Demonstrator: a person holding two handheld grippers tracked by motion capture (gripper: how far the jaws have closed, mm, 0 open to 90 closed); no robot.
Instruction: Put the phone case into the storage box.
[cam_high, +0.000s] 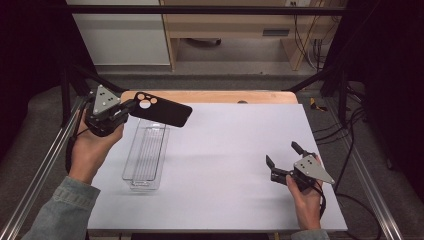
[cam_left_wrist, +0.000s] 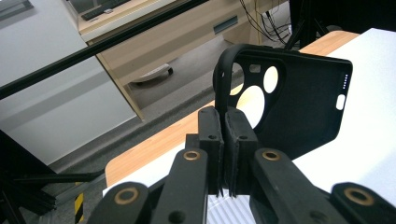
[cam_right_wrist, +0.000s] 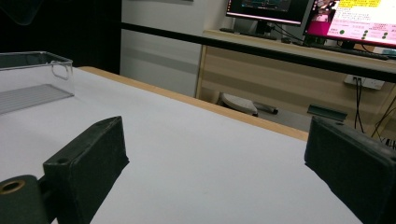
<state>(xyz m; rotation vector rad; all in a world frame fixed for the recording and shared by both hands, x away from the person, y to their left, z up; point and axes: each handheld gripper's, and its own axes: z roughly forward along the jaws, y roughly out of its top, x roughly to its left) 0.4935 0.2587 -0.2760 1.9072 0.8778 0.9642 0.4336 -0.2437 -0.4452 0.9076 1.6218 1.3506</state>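
One black phone case (cam_high: 161, 109) is the thing in hand, and in the high view it hangs in the air over the far end of the clear tray (cam_high: 145, 156), pinched at its camera-cutout end by the left hand-held gripper (cam_high: 131, 104); its long axis runs away from that gripper, across the tray's own long axis, so lowering it in would likely call for a turn to line the two up. The tray lies on the white bench (cam_high: 225, 165), directly below the case, while the right hand-held gripper (cam_high: 283, 154) rests well apart from the tray, its jaws spread and holding nothing; the left hand is plainly the nearer. In the left gripper view the jaws stand pressed together on the case's rim (cam_left_wrist: 223, 79) beside the round cutouts, and the phone case (cam_left_wrist: 299, 107) shows its hollow inner face, matte black, with a small slot near its far edge. In the right gripper view the two jaws stand wide apart over the bare bench (cam_right_wrist: 196, 163), and the clear tray (cam_right_wrist: 32, 79) sits off beyond one jaw.
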